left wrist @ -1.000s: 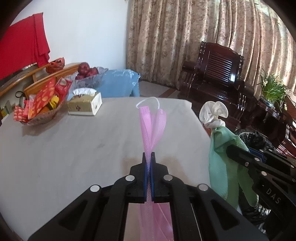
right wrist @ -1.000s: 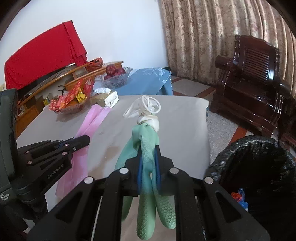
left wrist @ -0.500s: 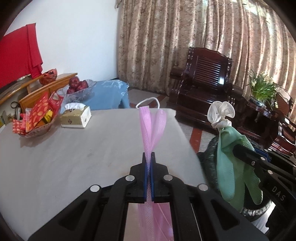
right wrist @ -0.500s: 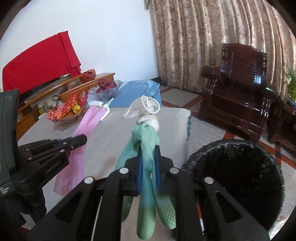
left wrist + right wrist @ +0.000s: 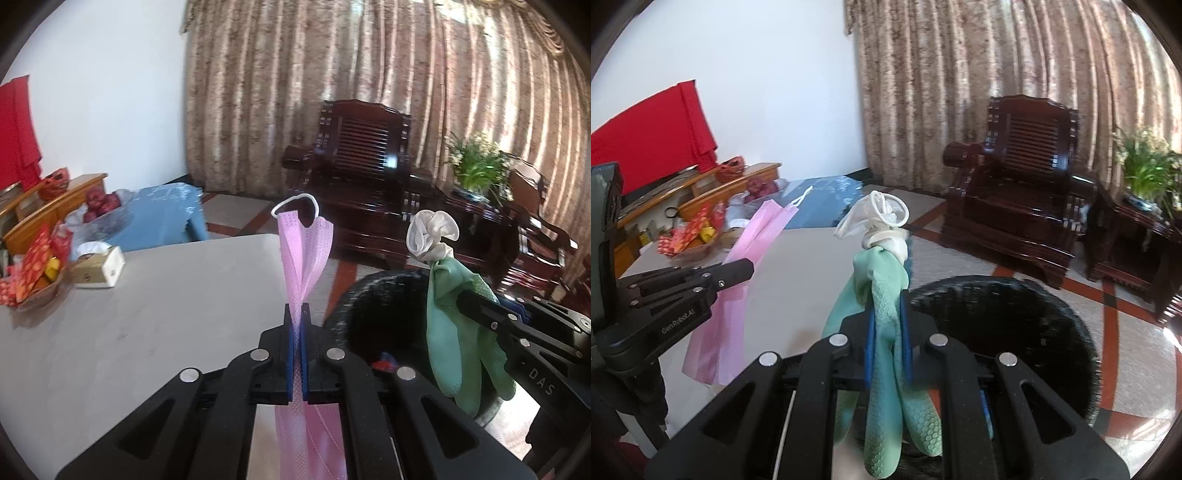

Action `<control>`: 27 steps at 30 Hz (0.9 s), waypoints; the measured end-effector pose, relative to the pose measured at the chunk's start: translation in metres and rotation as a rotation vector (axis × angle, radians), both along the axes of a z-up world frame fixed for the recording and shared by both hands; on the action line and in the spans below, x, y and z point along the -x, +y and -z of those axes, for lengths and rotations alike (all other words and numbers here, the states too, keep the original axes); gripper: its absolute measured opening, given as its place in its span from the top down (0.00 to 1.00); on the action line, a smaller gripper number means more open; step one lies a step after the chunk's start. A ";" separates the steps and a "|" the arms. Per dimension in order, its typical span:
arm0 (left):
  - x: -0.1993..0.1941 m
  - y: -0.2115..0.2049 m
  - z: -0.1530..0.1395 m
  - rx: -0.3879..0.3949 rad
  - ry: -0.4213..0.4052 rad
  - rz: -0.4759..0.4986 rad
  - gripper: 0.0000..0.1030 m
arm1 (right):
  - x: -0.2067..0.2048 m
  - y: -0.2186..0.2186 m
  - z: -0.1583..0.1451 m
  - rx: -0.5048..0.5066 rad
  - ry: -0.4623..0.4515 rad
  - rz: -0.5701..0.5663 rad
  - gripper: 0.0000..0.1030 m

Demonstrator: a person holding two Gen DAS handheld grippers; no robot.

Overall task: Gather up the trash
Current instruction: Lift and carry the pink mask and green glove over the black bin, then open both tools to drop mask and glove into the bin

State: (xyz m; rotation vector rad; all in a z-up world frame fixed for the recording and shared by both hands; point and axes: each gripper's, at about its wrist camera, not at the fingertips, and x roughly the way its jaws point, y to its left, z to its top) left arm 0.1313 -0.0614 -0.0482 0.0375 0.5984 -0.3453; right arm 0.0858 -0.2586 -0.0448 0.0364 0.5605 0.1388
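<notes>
The left tongs are clamped on a pink face mask that stands up past their tips, over the worktop edge. To their right, the right tongs pinch a green rubber glove, hanging above the black trash bin.

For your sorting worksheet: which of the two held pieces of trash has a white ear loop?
The pink face mask, held by the left gripper. The green rubber glove in the right gripper has none.
</notes>
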 end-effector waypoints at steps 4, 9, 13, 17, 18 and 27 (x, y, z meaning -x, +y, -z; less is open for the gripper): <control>-0.004 -0.028 0.002 0.003 0.003 0.062 0.97 | 0.003 -0.029 0.005 0.012 0.008 0.060 0.89; -0.012 -0.064 0.012 0.002 0.010 0.131 0.97 | -0.001 -0.058 0.017 0.025 0.029 0.121 0.89; -0.020 -0.091 0.022 -0.002 0.022 0.174 0.97 | -0.005 -0.078 0.031 0.028 0.049 0.164 0.89; -0.031 -0.117 0.034 -0.009 0.038 0.206 0.97 | -0.011 -0.092 0.043 0.024 0.074 0.194 0.89; -0.033 -0.122 0.037 -0.011 0.042 0.212 0.97 | -0.013 -0.096 0.047 0.023 0.080 0.201 0.89; -0.054 -0.158 0.062 -0.027 0.070 0.257 0.95 | -0.029 -0.123 0.075 0.015 0.137 0.240 0.88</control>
